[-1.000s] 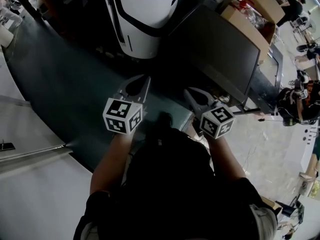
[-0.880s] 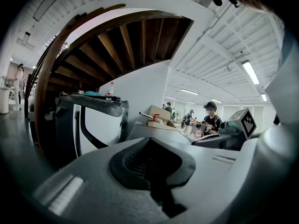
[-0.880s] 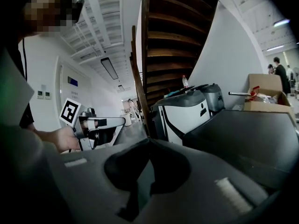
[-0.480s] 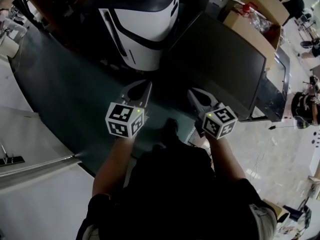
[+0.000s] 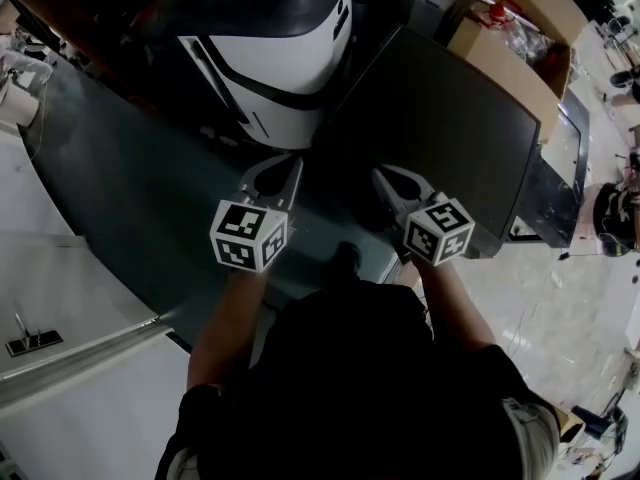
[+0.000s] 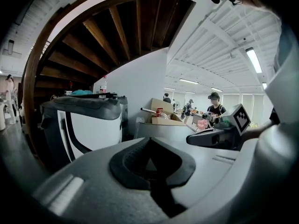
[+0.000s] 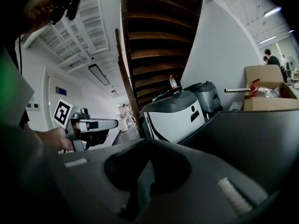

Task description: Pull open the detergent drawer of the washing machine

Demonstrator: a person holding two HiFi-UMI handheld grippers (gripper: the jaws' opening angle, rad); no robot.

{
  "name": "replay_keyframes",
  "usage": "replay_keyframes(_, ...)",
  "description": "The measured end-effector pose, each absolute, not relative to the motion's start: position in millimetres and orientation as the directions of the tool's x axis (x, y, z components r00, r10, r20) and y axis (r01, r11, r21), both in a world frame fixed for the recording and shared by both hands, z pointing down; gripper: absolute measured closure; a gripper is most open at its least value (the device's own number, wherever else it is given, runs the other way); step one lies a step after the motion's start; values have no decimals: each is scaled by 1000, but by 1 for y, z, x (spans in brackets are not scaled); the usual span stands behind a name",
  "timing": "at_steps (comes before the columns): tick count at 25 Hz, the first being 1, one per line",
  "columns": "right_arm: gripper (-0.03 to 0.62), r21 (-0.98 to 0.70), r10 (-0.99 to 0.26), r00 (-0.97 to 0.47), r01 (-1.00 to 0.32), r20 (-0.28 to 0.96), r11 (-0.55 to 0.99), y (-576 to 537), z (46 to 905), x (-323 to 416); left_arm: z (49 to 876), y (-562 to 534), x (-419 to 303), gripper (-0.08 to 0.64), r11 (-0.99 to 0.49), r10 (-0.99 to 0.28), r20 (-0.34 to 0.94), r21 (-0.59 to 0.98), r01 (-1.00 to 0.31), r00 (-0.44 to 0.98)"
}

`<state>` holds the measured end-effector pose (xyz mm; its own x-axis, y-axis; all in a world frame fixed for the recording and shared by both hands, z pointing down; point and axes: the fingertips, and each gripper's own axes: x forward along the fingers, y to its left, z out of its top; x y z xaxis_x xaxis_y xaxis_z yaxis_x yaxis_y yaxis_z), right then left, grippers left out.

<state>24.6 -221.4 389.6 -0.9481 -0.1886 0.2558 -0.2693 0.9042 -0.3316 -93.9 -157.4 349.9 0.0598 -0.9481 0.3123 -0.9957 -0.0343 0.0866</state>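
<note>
Trouble would start with the jaws: the left gripper (image 5: 284,165) and right gripper (image 5: 386,175) are both clenched on nothing, so either would butt the drawer front rather than catch it unless opened first. The washing machine (image 5: 285,68), white-fronted under a dark top, stands ahead, apart from both. Its detergent drawer cannot be made out, and the dark cabinet (image 5: 440,118) just beside it could be mistaken for the target.

Recording dark glossy floor (image 5: 120,188) as carrying white-and-grey machine (image 5: 285,68) and, standing just beside it to the right, dark flat-topped cabinet (image 5: 440,138). Noting floor changing to pale flooring (image 5: 530,303) beyond cabinet.
</note>
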Motion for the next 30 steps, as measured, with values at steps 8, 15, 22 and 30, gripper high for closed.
replay_keyframes(8,589,-298,-186,-939,-272,288,915,-255,392,13,344,-202,-110,549,-64,-952,293,85,-994,87)
replay_keyframes(15,589,-313,-327,-896,-417,301,854,-270,396,-10,362,-224,-148,549,-186,-925,314,119,-975,215)
replay_keyframes(22,589,-315,-503,-798,-597,332,738,-256,402,-40,374,-235,-185,549,-364,-858,330,152,-919,394)
replay_keyframes(30,589,-337,-609,-702,-712,371,616,-202,424,-78,414,-212,-202,549,-539,-725,378,208,-816,575)
